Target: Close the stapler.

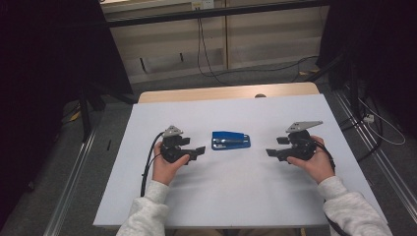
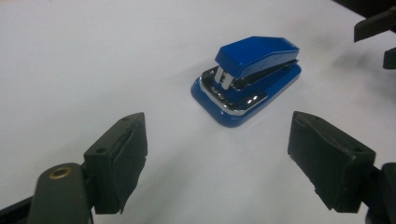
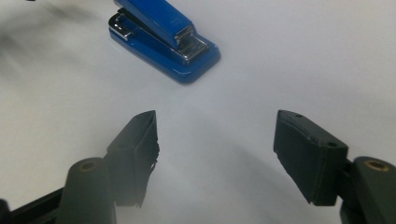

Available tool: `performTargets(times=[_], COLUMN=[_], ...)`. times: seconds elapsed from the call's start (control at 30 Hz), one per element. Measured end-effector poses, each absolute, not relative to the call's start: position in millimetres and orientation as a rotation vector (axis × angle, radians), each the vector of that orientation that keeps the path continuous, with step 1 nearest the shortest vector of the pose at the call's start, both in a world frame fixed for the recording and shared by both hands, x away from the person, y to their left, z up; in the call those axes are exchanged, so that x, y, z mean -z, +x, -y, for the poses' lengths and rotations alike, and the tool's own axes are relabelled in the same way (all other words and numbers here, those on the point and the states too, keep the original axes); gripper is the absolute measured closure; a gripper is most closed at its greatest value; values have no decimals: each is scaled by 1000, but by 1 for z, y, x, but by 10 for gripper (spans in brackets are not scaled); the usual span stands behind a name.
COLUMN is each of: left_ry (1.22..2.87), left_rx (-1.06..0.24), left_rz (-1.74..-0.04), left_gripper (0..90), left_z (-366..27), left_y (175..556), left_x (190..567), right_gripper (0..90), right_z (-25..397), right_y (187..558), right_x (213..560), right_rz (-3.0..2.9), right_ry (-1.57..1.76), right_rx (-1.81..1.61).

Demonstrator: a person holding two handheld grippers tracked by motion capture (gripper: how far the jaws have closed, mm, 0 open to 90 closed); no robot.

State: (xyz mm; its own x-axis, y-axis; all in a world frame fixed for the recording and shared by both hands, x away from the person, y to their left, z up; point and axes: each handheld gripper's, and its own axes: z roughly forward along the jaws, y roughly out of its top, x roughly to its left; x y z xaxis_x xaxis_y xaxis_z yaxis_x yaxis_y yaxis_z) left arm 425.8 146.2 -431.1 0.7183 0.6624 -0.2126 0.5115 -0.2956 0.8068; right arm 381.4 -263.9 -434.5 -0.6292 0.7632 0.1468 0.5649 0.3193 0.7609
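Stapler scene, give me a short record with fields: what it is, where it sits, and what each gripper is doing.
object: blue stapler, closed, lying flat
surface: white table
position: mid-table, between the two grippers, touching neither
left gripper: held in the person's left hand, jaws open, pointing at the stapler
right gripper: held in the right hand, jaws open, pointing at the stapler
nearer gripper: the left one, in the high view
held items: none
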Motion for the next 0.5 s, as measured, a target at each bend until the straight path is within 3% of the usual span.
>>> performTargets(times=[0.5], left_ry=[1928], left_rx=[-221], left_rz=[-857], left_gripper=[140], left_z=[-169], left_y=[395], left_x=[421], right_gripper=[235], right_z=[273], right_y=[353], right_x=[432], right_rz=[-2346], right_ry=[1205], right_rx=[-1185])
